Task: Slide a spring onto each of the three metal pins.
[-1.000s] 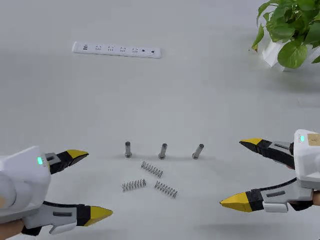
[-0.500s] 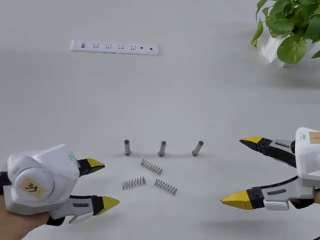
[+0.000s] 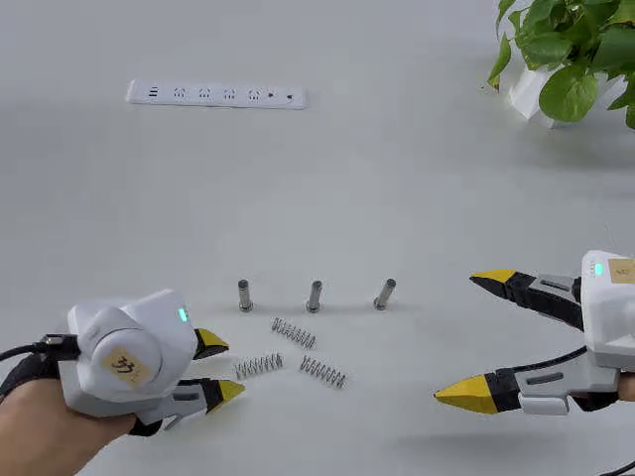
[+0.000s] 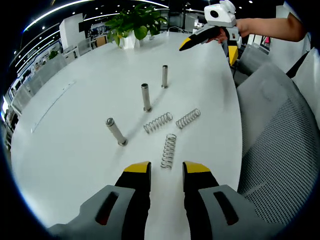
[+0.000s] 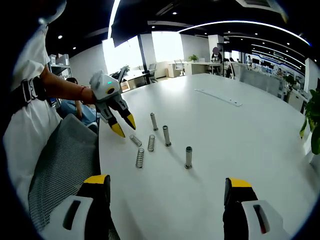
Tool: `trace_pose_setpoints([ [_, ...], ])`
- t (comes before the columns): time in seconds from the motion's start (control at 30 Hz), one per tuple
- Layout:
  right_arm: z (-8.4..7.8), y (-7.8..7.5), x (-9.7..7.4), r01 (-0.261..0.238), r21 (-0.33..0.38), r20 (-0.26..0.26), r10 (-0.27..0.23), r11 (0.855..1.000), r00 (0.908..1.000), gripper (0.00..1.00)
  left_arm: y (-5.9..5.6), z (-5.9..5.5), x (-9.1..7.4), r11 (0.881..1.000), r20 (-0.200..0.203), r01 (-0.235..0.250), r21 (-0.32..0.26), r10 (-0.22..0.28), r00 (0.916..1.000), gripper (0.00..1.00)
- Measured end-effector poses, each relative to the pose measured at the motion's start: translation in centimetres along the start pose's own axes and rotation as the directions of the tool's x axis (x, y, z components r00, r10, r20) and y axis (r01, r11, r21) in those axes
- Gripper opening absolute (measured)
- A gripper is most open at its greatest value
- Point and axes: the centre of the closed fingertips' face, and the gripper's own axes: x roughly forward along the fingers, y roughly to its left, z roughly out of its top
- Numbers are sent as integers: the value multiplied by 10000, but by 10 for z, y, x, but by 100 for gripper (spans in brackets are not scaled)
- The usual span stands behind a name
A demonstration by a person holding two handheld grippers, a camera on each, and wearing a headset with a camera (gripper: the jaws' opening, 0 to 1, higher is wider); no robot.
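Left gripper sits low over the near-left of the white table, held in a hand. Its yellow-tipped jaws are parted by a narrow gap with nothing between them. Right gripper is at the near-right, jaws spread wide and empty, well apart from the parts. Three pins stand upright in a row across the middle of the table: left pin, middle pin, right pin. All three are bare, each resting on its flanged end. Three springs lie flat just on the near side of that row, none touching a pin. The upper spring lies below the gap between the left and middle pins. The right spring is nearer the person, just beside it. The left spring points its near end at the mouth of the left gripper's jaws. In the left gripper view this spring lies straight ahead of the gap, its end level with the tips; contact cannot be told. A power strip lies at the far left. A plant in a white pot stands at the far-right corner.
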Motion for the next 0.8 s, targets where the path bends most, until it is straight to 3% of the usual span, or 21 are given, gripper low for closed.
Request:
trace_pose_setpoints([
  [0.17,-2,1,0,-47,19,-26,47,10000,10000,95,-3,-2,9,9990,-268,182,416,-171,9995,17],
  [0.5,-4,-2,-3,19,101,-33,-19,9999,10000,93,-2,-9,18,9971,-752,257,713,-203,9970,14],
  [0.8,-6,-1,-2,26,199,-59,-25,9998,10000,92,1,-11,18,9959,-848,135,892,-59,9964,9],
])
